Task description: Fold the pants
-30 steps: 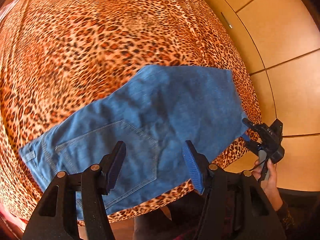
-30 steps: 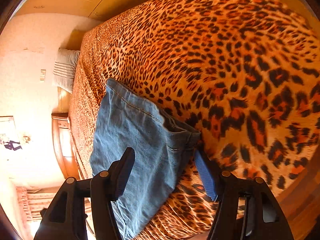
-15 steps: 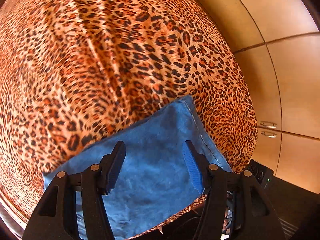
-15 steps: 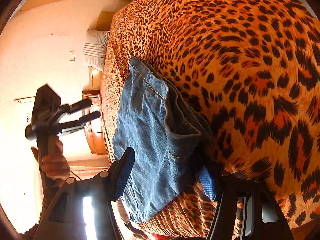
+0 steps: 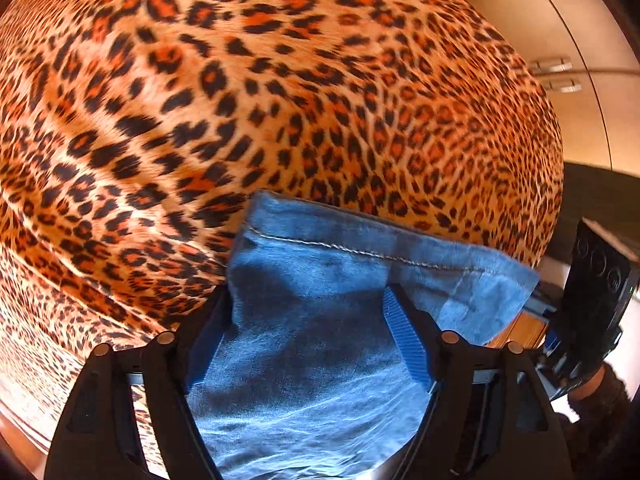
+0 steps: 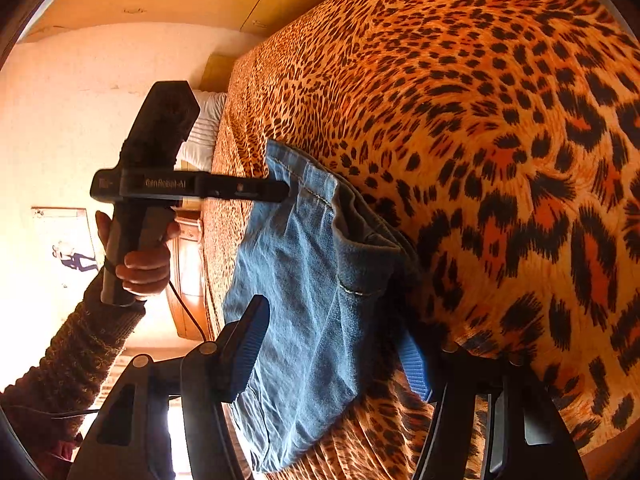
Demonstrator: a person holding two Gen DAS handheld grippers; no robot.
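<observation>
Folded blue denim pants [image 5: 312, 320] [image 6: 312, 280] lie in layers at near edge of leopard-print bedspread [image 5: 280, 100] [image 6: 480, 120]. Stitched hem end flat on print; one corner overhangs edge. Pocket seam visible, fabric lightly creased.

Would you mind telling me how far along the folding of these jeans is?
Done: the jeans already lie in folded layers on the leopard bedspread. In hand: the left tongs are opening astride the hem end, the right tongs straddling the other. Left: gripping and a further fold, probably.
</observation>
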